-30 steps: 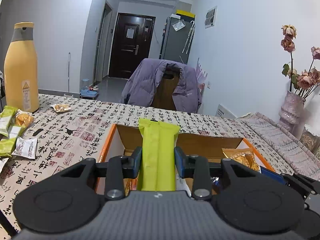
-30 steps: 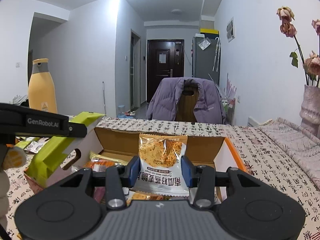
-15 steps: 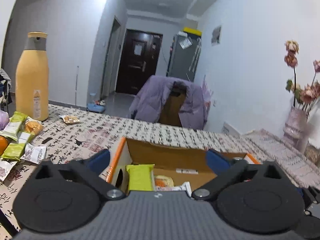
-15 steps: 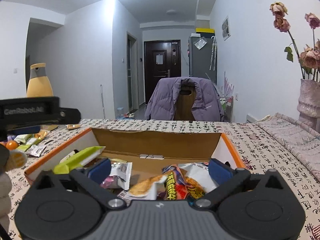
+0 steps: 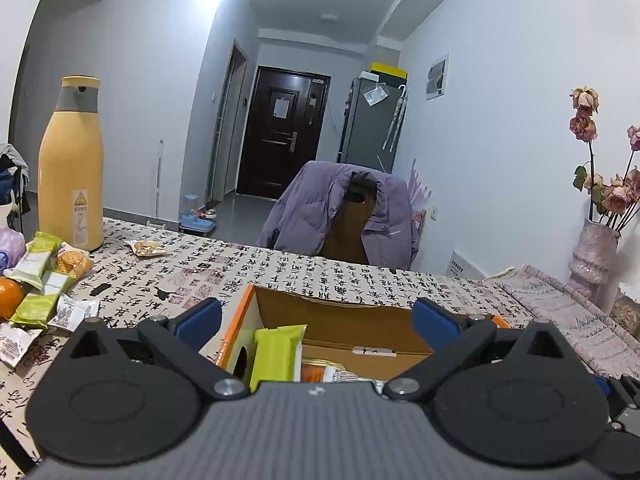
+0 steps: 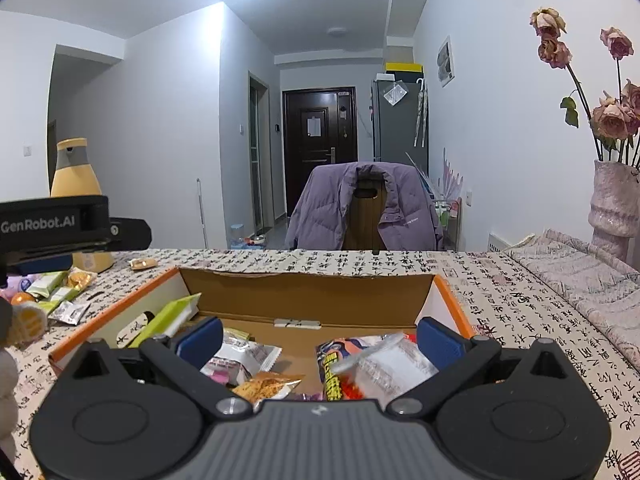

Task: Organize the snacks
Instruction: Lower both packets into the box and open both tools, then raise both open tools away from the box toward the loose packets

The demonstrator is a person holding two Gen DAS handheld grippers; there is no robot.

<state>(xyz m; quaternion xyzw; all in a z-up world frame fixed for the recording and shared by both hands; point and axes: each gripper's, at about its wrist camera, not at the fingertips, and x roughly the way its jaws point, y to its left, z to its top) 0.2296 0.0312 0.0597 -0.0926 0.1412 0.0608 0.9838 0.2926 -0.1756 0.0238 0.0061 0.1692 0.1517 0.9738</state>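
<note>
- The left tool (image 5: 316, 320), black with blue pads, is seen spread wide apart above the near left corner of an open cardboard box with an orange rim (image 5: 240, 320); nothing is gripped between its pads.
- A lime-green snack bar wrapper (image 5: 276, 354) is seen propped against the box's left wall, free of the tool.
- The right tool (image 6: 318, 338) is likewise spread wide apart over the box's near edge, with nothing clamped.
- Loose packets are seen lying on the box floor below it: a white and pink packet (image 6: 240, 360), an orange crisp packet (image 6: 268, 388) and a red and yellow packet (image 6: 368, 368).
- More snack packets (image 5: 44, 276) are left on the desk (image 5: 320, 276), which is covered in a calligraphy-print cloth, near a tall yellow bottle (image 5: 72, 168).
</note>
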